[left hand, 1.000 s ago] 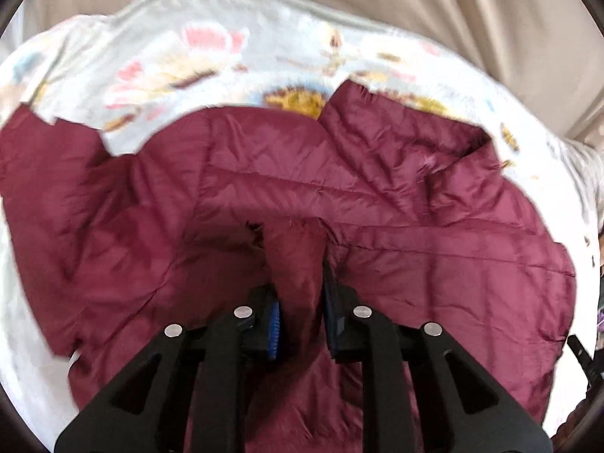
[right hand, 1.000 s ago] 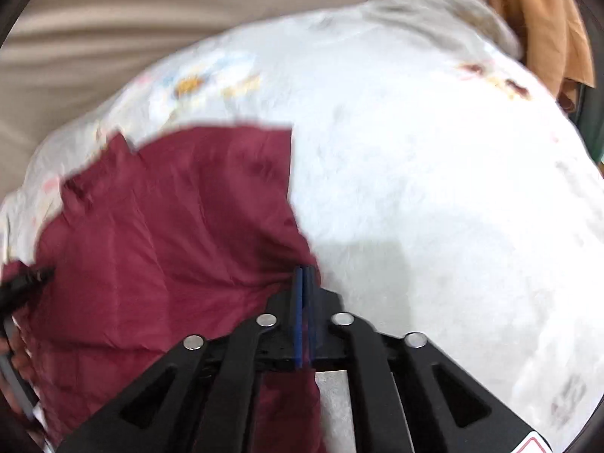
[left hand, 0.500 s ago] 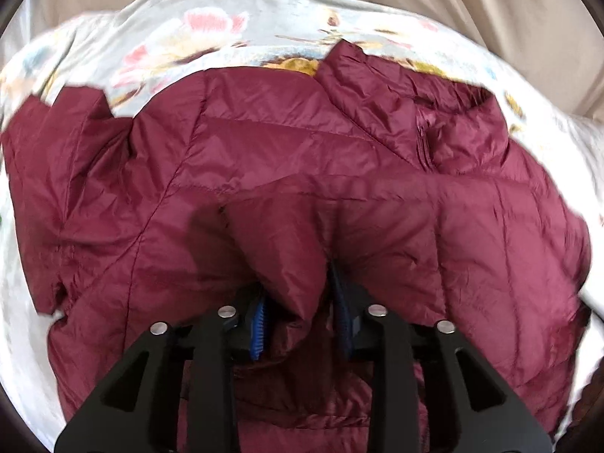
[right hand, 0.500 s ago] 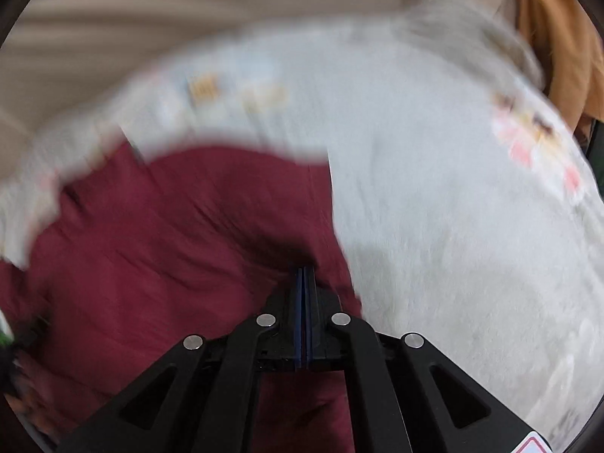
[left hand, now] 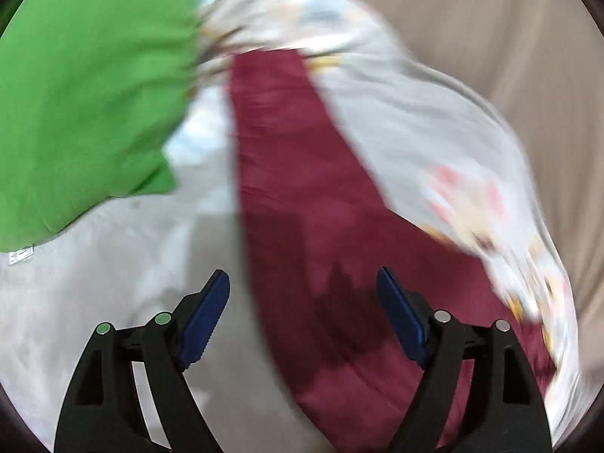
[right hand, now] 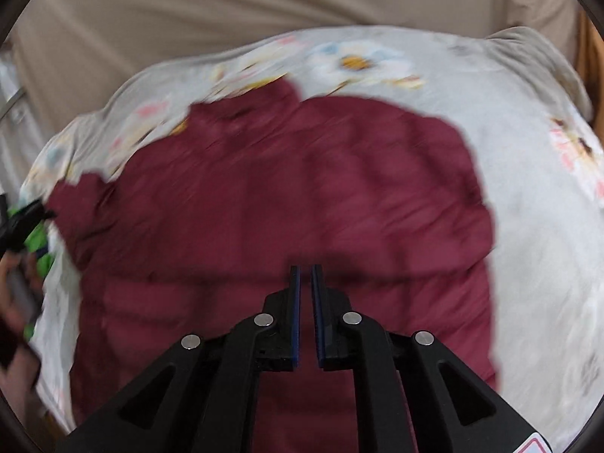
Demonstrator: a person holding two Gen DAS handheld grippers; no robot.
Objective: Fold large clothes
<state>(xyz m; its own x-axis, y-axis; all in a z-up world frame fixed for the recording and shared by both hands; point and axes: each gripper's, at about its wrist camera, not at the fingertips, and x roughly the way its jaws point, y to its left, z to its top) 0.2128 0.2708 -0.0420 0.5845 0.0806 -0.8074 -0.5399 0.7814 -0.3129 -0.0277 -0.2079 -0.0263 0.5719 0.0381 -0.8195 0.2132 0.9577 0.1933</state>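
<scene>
A dark red quilted jacket (right hand: 283,196) lies spread on a white floral sheet (right hand: 528,226). In the left wrist view a long strip of the jacket (left hand: 302,188) runs away from me, blurred by motion. My left gripper (left hand: 302,294) is wide open and empty above the jacket's near end. My right gripper (right hand: 305,275) hovers over the jacket's near half with its jaws a narrow gap apart and nothing between them. The left gripper also shows at the left edge of the right wrist view (right hand: 22,222).
A bright green garment (left hand: 83,105) lies on the sheet at the left, close to the jacket strip. A beige curtain (right hand: 264,11) hangs behind the bed. An orange cloth (right hand: 592,53) shows at the far right edge.
My left gripper has let go of the jacket fold, opened wide and swung left toward the green garment. My right gripper has parted slightly, released the jacket edge and moved over the jacket.
</scene>
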